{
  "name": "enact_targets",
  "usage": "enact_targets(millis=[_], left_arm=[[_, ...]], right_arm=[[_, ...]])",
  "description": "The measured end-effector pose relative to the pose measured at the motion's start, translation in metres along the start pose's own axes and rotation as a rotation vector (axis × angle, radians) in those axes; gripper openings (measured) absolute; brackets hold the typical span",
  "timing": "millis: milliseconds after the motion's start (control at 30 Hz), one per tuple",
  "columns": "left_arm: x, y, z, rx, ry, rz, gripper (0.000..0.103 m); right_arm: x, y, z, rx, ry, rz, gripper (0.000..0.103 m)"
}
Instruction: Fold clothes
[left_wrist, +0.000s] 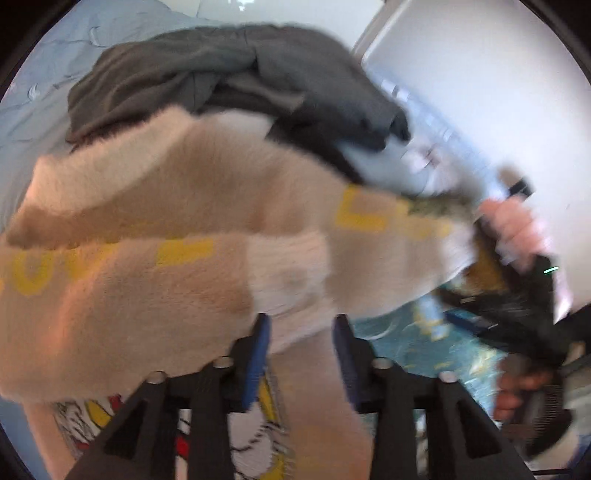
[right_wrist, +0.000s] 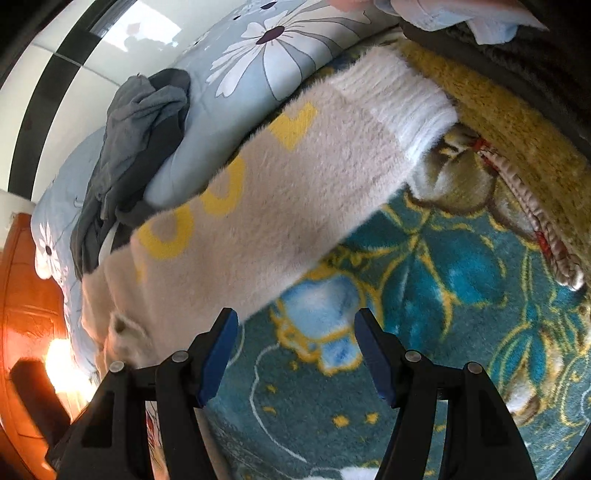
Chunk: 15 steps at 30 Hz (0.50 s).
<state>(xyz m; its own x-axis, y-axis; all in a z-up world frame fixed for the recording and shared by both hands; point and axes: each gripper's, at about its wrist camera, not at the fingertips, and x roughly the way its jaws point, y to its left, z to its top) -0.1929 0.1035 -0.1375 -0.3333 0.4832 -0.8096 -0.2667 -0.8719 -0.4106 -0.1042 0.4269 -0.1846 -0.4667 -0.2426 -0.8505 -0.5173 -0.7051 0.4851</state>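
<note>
The left gripper points down at a fuzzy beige sweater with yellow letters. Its blue-padded fingers stand partly apart, with the sweater's white ribbed cuff just ahead of the tips and cloth between them; the view is blurred, so the pads seem not to press on it. Beyond the sweater lies a dark grey garment heaped on a pale blue floral duvet. To the right of the fingers, a hand grips the other tool.

The right gripper has its fingers wide apart and holds nothing. Between and below them shows a teal plush blanket with gold outlines. The sweater's sleeve runs diagonally just beyond the left fingertip, its cuff up to the right, near a mustard-yellow fleece. The grey garment sits farther off to the upper left, on the duvet.
</note>
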Motion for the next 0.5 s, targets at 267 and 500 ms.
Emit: enact_targets(millis=[267,500], left_arm=[[0.022,0.036,0.000,-0.209,0.042,0.188,0.049],[0.006,0.031,-0.010,-0.196,0.066,0.158,0.049]], right_arm=[[0.010,0.005,0.013,0.087,-0.082,0.000,0.067],[0.020,0.011,0.010,0.182,-0.142,0.054,0.067]])
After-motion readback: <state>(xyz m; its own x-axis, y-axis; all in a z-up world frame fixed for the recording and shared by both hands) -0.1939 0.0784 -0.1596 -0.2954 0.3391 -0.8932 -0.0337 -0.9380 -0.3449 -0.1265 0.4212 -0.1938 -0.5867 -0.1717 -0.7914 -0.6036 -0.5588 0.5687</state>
